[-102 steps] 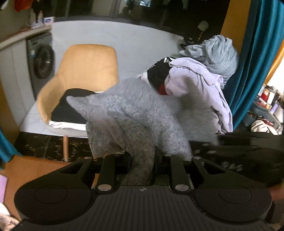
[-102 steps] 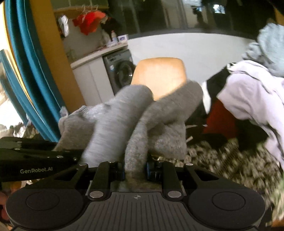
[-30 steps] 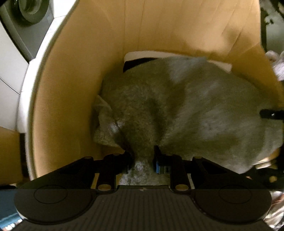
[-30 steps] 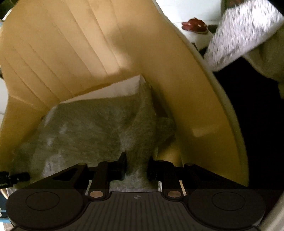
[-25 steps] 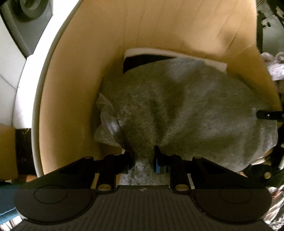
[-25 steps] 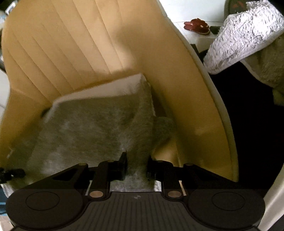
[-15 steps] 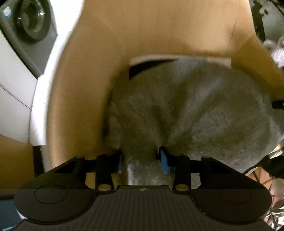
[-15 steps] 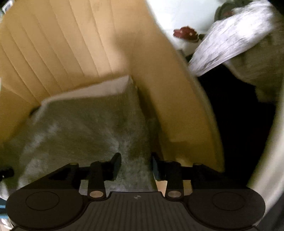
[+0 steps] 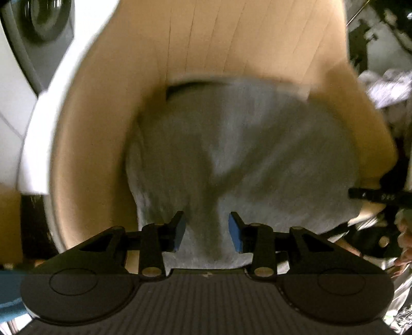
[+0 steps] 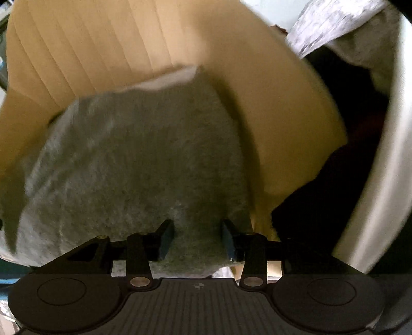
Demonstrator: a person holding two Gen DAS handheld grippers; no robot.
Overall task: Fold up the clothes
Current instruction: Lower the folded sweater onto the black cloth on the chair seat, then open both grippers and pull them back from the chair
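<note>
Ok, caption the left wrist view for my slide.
Left gripper open over a folded grey sweater lying on the tan chair.

Hemmed in on three sides, open only toward the front.

Walled behind and to both sides by the curved shell of the tan chair [image 9: 257, 38]; seat filled by the folded grey garment [image 9: 244, 154], white layer [image 10: 167, 80] at its far edge. Left gripper [image 9: 207, 229] and right gripper [image 10: 197, 238] spread wide at the front edge, cloth between the jaws. Beyond: washing machine [image 9: 43, 25] left, laundry heap [image 10: 347, 23] right.
</note>
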